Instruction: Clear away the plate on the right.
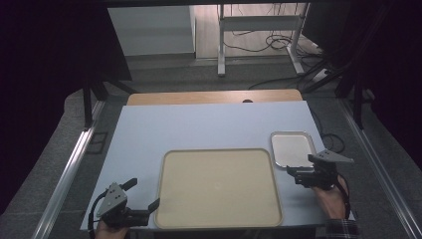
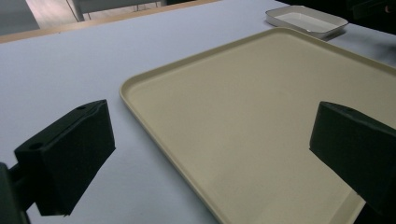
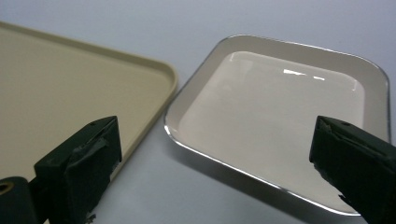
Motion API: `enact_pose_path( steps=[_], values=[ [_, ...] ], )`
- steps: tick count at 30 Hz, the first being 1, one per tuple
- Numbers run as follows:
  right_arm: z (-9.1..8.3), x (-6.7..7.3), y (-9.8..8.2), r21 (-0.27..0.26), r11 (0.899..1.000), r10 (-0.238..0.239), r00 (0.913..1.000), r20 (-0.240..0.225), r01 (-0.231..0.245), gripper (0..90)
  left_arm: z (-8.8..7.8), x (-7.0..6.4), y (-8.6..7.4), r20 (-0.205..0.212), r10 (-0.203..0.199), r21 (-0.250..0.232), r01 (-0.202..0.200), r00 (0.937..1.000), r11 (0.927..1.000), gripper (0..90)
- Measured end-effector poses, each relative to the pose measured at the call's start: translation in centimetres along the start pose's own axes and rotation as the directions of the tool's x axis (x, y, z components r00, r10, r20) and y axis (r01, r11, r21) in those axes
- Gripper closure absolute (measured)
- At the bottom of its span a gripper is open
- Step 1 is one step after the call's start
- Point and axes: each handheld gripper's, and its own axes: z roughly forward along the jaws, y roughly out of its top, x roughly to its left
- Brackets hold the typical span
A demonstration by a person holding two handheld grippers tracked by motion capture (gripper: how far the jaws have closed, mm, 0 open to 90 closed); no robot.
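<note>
Steel-rimmed small white rectangular dish (image 1: 292, 148) lying just ahead of right gripper (image 1: 293, 175) | jaws gaping, empty | left gripper (image 1: 144, 199) farther, also gaping

The beige tray (image 1: 218, 188) looks like matt, smooth plastic, the small metal tray (image 3: 280, 121) is glossy with a bright rim, and the table (image 1: 199, 124) has a matt pale cover.

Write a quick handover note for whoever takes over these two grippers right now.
Left gripper: open, holding nothing, at the beige tray's near left corner.
Right gripper: open, holding nothing, at the near edge of the small metal tray.
The metal tray sits on the table just right of the beige tray's far corner. Both trays are empty.
Done: nothing gripped yet. Left: likely grasp the trays.
</note>
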Motion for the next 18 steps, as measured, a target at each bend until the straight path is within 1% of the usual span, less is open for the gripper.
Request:
enact_pose_path(
  steps=[4,9,11,16,18],
  values=[
    [0.4,-0.8,0.2,0.007,1.0,0.017,0.9996,0.022,-0.017,2.7,0.0,0.0,0.0,0.0,0.0,0.001,0.0,1.0,1.0,0.0],
    [0.9,-1.6,0.4,0.025,0.999,0.045,0.9983,0.037,-0.046,3.0,0.0,0.0,0.0,-0.001,0.002,0.001,-0.002,1.0,1.0,0.0],
    [1.1,-1.9,0.4,0.033,0.998,0.049,0.9978,0.045,-0.051,2.9,0.0,0.0,0.0,-0.002,0.003,0.003,-0.003,1.0,1.0,0.0],
    [1.2,-2.7,0.5,0.048,0.996,0.071,0.9947,0.074,-0.074,2.1,0.0,-0.1,0.0,-0.003,0.006,0.004,-0.006,1.0,1.0,0.0],
    [1.3,-3.1,0.6,0.048,0.995,0.086,0.9932,0.079,-0.09,1.7,0.1,0.0,0.0,-0.003,0.006,0.005,-0.006,1.0,1.0,0.0]
  ],
)
